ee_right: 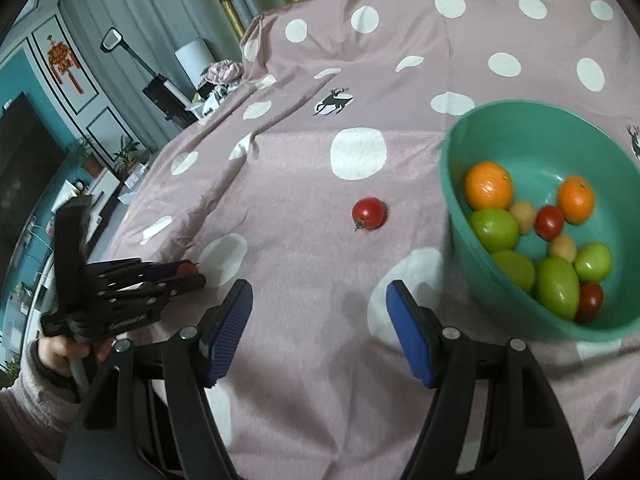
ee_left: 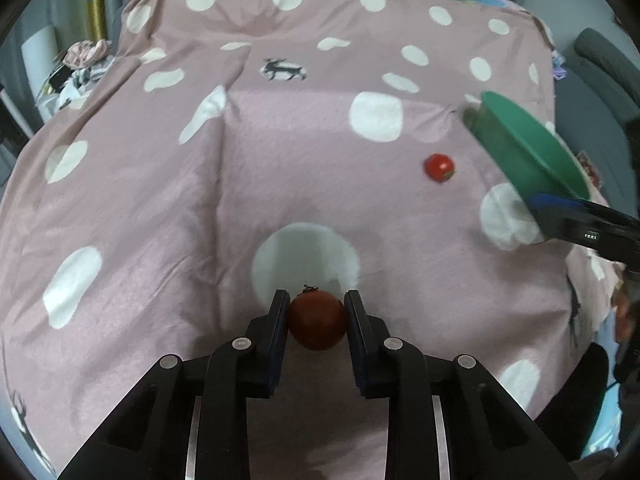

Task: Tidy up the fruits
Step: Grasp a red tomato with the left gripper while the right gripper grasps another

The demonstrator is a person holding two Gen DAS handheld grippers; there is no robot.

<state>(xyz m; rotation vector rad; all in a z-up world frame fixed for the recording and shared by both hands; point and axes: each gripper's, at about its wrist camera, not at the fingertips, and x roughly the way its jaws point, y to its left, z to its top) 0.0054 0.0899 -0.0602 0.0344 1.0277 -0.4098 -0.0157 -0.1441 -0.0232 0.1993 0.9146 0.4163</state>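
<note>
Green bowl (ee_right: 500, 280), right: oranges (ee_right: 489, 185), green fruits (ee_right: 557, 288), tomatoes inside. Left gripper (ee_left: 318, 306) pinching dark-red tomato (ee_left: 318, 322); right gripper (ee_right: 320, 296) spread. Glossy cherry tomato (ee_right: 369, 213) loose on cloth.

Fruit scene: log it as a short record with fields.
surface: pink polka-dot cloth
left claw: shut on a cherry tomato
right claw: open, empty, over the cloth
loose fruit: one cherry tomato on the cloth, left of the bowl
green bowl: holds oranges, green fruits, cherry tomatoes, small tan fruits
</note>
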